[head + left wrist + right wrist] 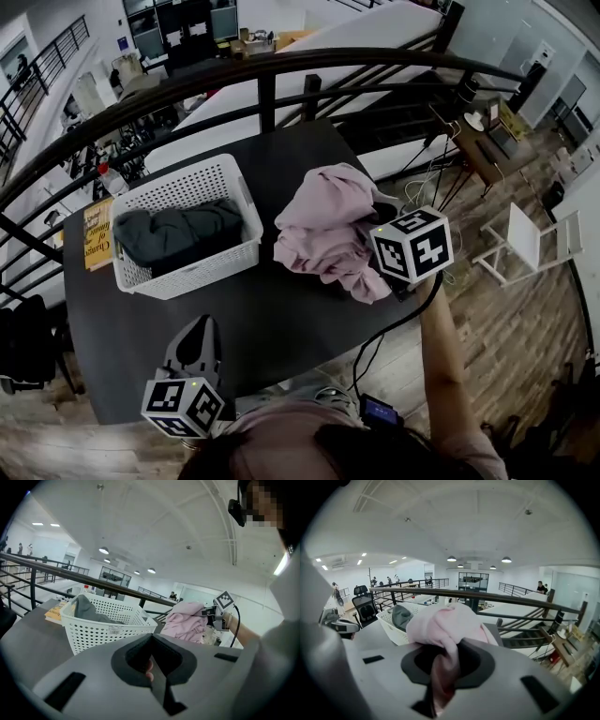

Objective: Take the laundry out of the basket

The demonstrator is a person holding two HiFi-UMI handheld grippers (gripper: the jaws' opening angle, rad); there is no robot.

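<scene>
A white perforated basket (183, 187) stands on the black table (281, 319) and holds a dark grey garment (178, 234). To its right a pink garment (323, 230) lies bunched on the table. My right gripper (378, 234) is at that heap's right side, shut on a fold of the pink garment (445, 625), which hangs between its jaws. My left gripper (200, 326) hovers near the table's front edge, below the basket, shut with nothing in it. In the left gripper view the basket (103, 630) sits ahead and the pink garment (187, 620) lies to its right.
A yellow book (97, 234) lies at the basket's left. A black railing (281, 70) curves round the table's far side. A white chair (530, 244) and cables stand on the wooden floor to the right.
</scene>
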